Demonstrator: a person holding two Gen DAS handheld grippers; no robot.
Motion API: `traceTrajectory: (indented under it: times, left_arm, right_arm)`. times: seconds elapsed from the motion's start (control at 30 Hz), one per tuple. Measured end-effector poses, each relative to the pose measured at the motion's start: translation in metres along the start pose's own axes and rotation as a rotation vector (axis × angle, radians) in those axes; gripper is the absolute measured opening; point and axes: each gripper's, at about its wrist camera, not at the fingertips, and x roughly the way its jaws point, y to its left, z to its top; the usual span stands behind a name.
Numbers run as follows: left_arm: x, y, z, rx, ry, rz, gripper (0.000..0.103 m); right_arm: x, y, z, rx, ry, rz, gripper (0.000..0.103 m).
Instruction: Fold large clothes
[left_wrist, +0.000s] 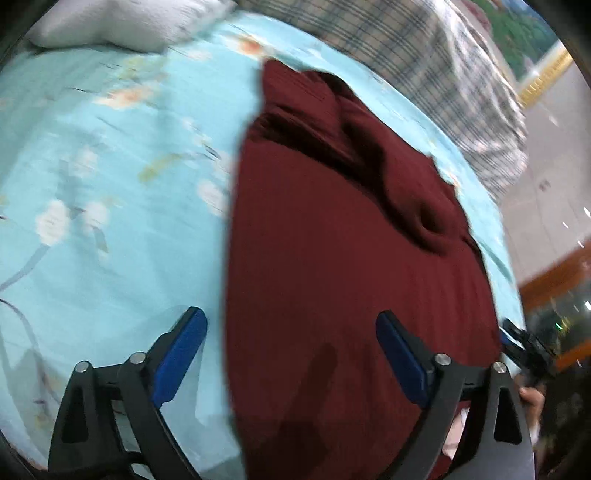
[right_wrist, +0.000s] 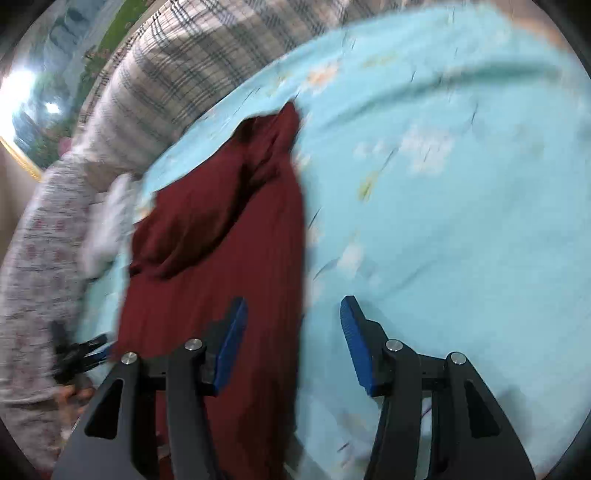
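Both black hand-held grippers, my left (left_wrist: 291, 325) and my right (right_wrist: 293, 314), hung released and empty over the dark red ribbed knit garment (left_wrist: 332, 240) lying folded lengthwise on the pale blue floral bedsheet (left_wrist: 110, 184)

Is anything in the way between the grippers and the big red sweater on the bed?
Nothing visible is. The dark red sweater lies bare on the blue flowered sheet. The left gripper and the right gripper both hang open just above its near edges. The plaid blanket sits farther back.
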Motion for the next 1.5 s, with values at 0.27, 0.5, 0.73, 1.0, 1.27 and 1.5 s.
traceTrajectory:
  times: [0.27,0.5,0.73,1.0,1.27,1.5]
  left_arm:
    - [-0.009,-0.018,-0.046,0.140,0.011,-0.043,0.082]
    - [-0.017,-0.012,-0.061,0.124,0.002,-0.112,0.054]
    - [-0.017,-0.006,-0.064,0.118,0.024,-0.135,0.016]
    - [-0.013,-0.014,-0.066,0.118,0.018,-0.139,0.008]
    - [-0.039,-0.021,-0.047,0.103,-0.083,-0.196,0.007]
    - [-0.064,-0.039,-0.020,0.094,-0.189,-0.231,0.007]
  right_arm:
    - [0.000,0.028,-0.049,-0.166,0.130,0.136,0.053]
    - [0.010,0.028,-0.057,-0.137,0.103,0.168,0.036]
    - [0.012,0.021,-0.058,-0.126,0.105,0.126,0.012]
    - [0.012,0.027,-0.061,-0.184,0.137,0.127,0.012]
    - [-0.004,0.030,-0.047,-0.159,0.026,0.262,0.005]
    - [-0.021,0.046,-0.022,-0.167,-0.056,0.331,0.005]
